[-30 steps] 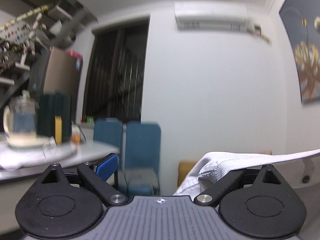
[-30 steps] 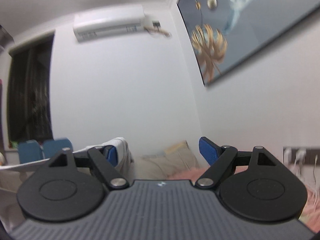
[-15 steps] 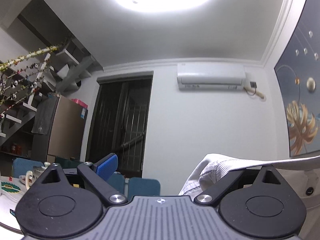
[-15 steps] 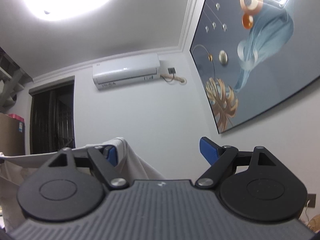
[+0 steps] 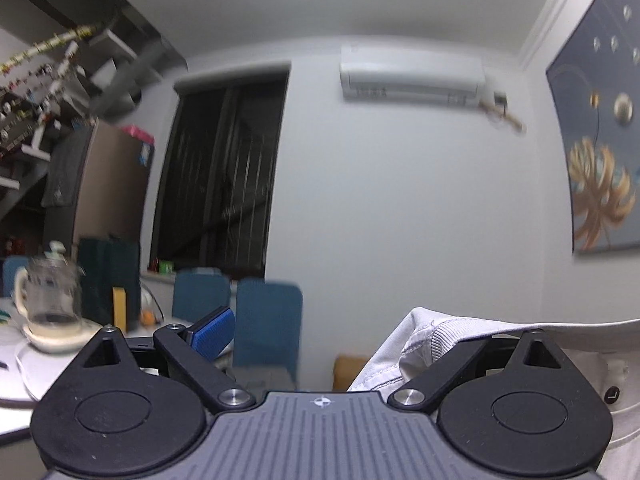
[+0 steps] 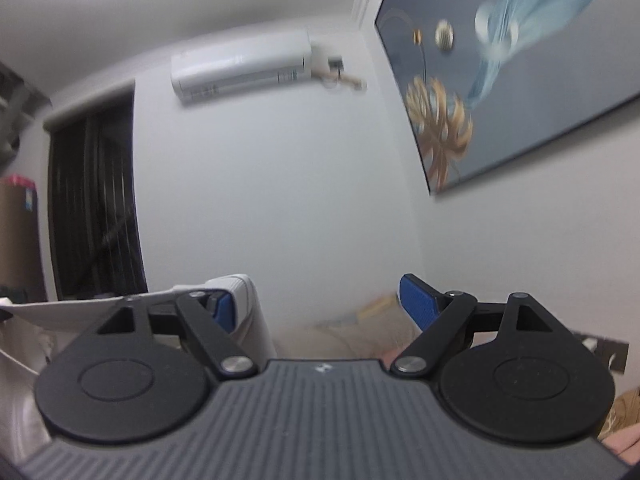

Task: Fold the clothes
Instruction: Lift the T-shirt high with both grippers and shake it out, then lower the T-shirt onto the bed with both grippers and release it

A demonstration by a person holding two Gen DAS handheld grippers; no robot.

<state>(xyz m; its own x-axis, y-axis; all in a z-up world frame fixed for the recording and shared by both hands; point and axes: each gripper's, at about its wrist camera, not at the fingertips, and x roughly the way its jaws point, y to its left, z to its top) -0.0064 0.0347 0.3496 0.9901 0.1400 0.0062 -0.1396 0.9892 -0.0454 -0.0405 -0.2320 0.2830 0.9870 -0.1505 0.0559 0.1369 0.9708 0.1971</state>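
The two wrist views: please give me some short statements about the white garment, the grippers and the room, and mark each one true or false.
1. The white ribbed-edge garment hangs over the right-side finger of the left gripper. True.
2. Both blue pads of the left gripper are plainly visible. False: only the left blue pad shows; the cloth covers the other side.
3. In the right wrist view the garment drapes over the left-side finger of the right gripper. True.
4. The white wall air conditioner stands on the floor. False: it is mounted high on the wall.
5. The two chairs are red. False: they are blue.
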